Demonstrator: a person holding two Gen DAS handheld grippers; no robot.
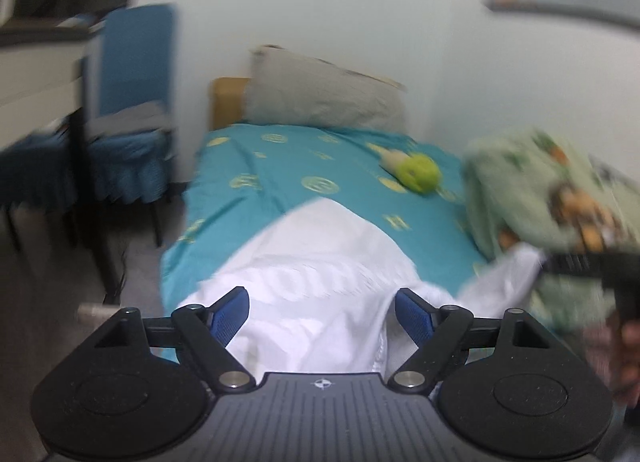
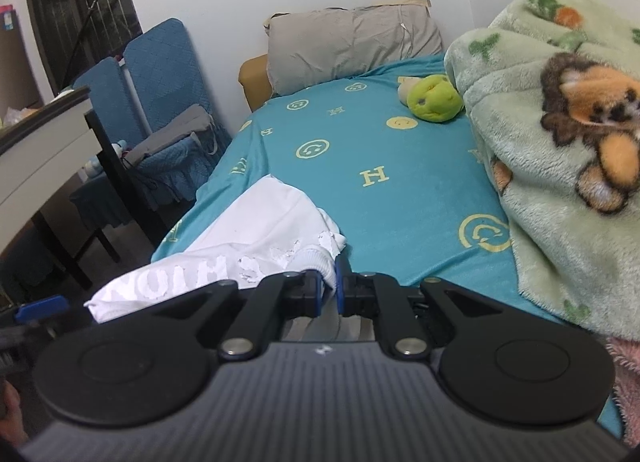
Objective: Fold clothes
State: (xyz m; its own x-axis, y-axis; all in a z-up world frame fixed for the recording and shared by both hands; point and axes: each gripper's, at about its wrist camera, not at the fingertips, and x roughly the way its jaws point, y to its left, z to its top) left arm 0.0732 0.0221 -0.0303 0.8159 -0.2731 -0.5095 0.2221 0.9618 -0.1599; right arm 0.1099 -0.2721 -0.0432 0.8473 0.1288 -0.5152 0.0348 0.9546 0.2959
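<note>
A white garment with pale lettering lies on the near end of the bed with the teal sheet. My left gripper is open, its blue pads on either side of the cloth, which bunches between them. In the right wrist view the same garment hangs off the bed's near left edge. My right gripper is shut on a fold of its edge. The right gripper also shows blurred at the right of the left wrist view.
A grey pillow lies at the head of the bed against the white wall. A green plush toy and a bunched green fleece blanket lie on the right. Blue chairs and a table stand on the left.
</note>
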